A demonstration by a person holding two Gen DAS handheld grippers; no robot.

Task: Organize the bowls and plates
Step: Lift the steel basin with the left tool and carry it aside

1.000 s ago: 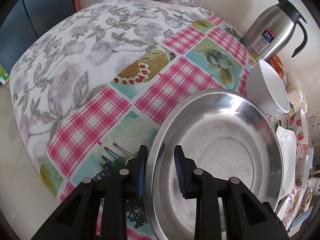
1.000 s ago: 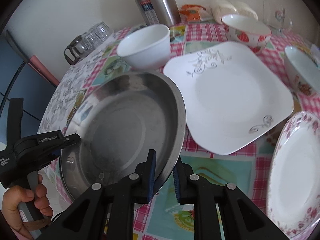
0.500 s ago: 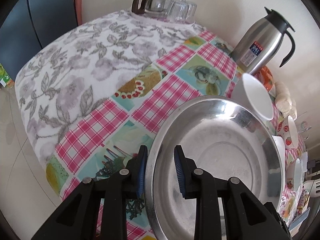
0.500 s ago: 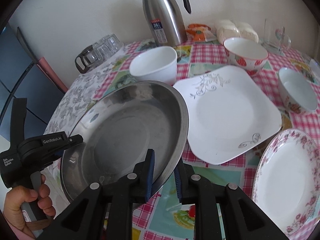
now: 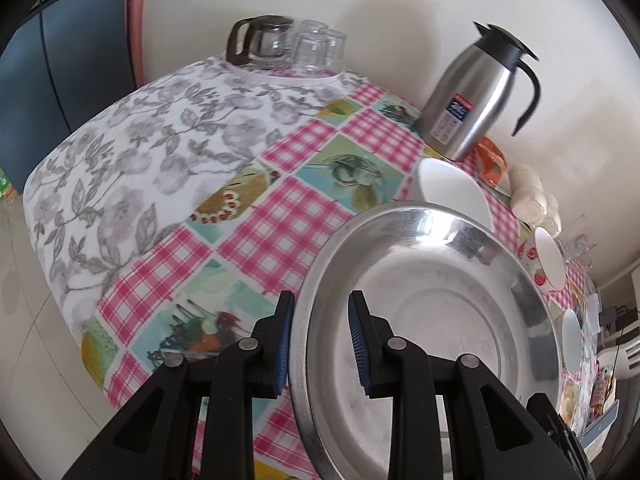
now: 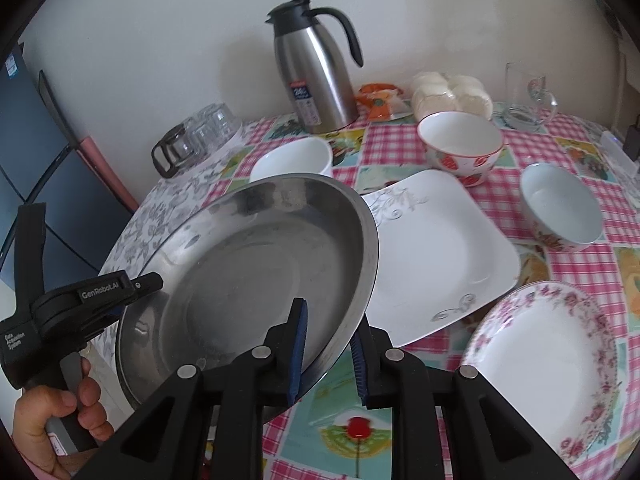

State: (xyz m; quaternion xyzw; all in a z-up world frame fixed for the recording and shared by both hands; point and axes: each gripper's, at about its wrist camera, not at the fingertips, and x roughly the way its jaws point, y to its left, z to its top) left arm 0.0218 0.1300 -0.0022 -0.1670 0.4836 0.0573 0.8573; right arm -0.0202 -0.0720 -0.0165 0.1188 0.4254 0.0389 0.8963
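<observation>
I held a steel basin [image 6: 256,264] off the table [image 6: 560,264] between two grippers. At far left my hand [image 6: 48,424] gripped the left gripper [image 5: 318,344], its narrow jaws straddling the basin's left rim, blue pads against it. The basin sat tilted, its far edge over a white bowl [image 6: 294,158]. My right gripper [image 6: 328,354] clasped the near right rim, its jaws having just been easing apart, the rim between them. Right of the basin lay a square plate [image 6: 436,248], then a floral plate [image 6: 540,364]. Behind stood a flask [image 6: 316,76] and two more bowls [image 6: 460,144].
</observation>
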